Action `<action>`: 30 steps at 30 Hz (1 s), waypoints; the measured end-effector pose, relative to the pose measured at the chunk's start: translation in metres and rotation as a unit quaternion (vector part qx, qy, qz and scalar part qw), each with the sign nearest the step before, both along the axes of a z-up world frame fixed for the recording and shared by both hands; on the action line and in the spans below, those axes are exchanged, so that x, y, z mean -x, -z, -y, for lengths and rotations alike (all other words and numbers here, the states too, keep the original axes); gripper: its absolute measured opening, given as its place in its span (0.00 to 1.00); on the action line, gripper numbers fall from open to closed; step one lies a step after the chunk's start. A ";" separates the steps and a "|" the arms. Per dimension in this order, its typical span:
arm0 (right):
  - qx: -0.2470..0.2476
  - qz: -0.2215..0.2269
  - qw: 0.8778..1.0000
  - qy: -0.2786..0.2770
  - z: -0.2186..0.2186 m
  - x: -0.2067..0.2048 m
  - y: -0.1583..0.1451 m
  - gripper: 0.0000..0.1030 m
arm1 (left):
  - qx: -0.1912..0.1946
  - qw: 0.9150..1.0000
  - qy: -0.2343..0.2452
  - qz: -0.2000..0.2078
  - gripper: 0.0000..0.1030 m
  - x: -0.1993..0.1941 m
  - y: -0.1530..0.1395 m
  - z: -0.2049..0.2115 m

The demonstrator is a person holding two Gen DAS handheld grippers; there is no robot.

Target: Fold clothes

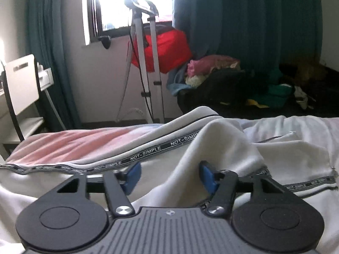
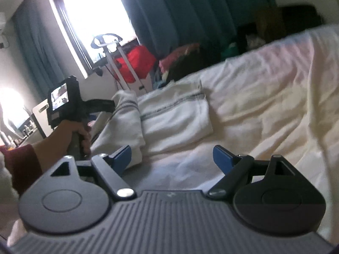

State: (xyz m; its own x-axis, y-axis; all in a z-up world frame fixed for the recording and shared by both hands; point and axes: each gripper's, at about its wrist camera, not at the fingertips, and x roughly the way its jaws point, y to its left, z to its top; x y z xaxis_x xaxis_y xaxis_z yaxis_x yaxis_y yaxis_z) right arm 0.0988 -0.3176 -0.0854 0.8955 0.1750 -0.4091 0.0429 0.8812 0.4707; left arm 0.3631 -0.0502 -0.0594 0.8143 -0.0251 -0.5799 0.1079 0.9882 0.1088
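On the bed (image 2: 264, 89), under a pale rumpled sheet, lies the task's thing: a white garment (image 2: 169, 114) with dark lettered trim, partly doubled over on itself. Left-wrist view: the left claw (image 1: 169, 176) hangs low over the garment (image 1: 211, 148), its blue fingers (image 1: 133, 174) spread wide, with a raised hump of white cloth standing between them; neither finger can be seen pressing the cloth, so the claw grips nothing. The lettered trim band (image 1: 148, 154) runs slantwise just beyond the fingertips. The low, open stance suits either a claw about to close on the hump or one that has just let a fold drop; the views do not settle which. Right-wrist view: the right claw (image 2: 171, 158) is likewise wide open and empty, held over bare sheet near the garment's near edge, its left finger (image 2: 121, 158) just beside a white corner of cloth. The person's left hand (image 2: 70, 139), in a dark red sleeve (image 2: 21, 165), grasps the left claw's handle (image 2: 78, 114) at the garment's far side, so the two claws flank the cloth. By the window (image 1: 131, 2) stand a tripod (image 1: 146, 67) and a heap of other clothes (image 1: 222, 76), well apart from the work.
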 end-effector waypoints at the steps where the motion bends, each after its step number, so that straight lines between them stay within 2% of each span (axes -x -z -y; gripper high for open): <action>1: -0.003 -0.002 1.000 -0.004 -0.001 -0.001 0.001 0.84 | -0.001 1.000 -0.001 -0.005 0.45 -0.008 0.004 0.001; 3: -0.005 -0.004 1.000 -0.010 -0.004 -0.004 0.004 0.84 | -0.002 1.000 -0.002 -0.015 0.08 -0.025 0.013 0.002; 5: -0.003 -0.003 1.000 -0.016 -0.009 -0.004 0.004 0.84 | -0.015 1.000 0.017 -0.015 0.04 -0.016 0.010 0.008; 8: -0.001 -0.003 1.000 -0.025 -0.017 -0.004 0.002 0.84 | -0.036 0.998 0.053 0.006 0.03 0.013 -0.003 0.022; 12: 0.010 0.012 0.999 -0.030 -0.025 0.007 -0.006 0.84 | -0.068 0.994 0.079 0.033 0.03 0.064 -0.024 0.031; 14: 0.017 0.023 0.999 -0.030 -0.027 0.016 -0.013 0.84 | -0.066 0.993 0.086 0.045 0.02 0.092 -0.037 0.029; 22: 0.022 0.062 0.998 -0.020 -0.025 0.043 -0.032 0.84 | -0.003 0.993 0.090 0.083 0.02 0.247 -0.068 -0.018; 25: 0.021 0.071 0.997 -0.021 -0.024 0.050 -0.036 0.84 | 0.033 0.994 0.073 0.081 0.02 0.307 -0.064 -0.049; 30: -0.024 0.067 0.997 -0.030 -0.019 0.061 -0.038 0.84 | 0.066 0.993 0.060 0.072 0.02 0.339 -0.055 -0.068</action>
State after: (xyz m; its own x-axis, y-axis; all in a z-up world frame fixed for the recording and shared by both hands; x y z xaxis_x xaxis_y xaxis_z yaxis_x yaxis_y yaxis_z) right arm 0.0382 -0.2988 -0.0476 0.9288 0.2470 -0.2762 -0.0756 0.8561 0.5112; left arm 0.0244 0.0179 -0.0044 0.8755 -0.1949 -0.4422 0.2186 0.9758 0.0027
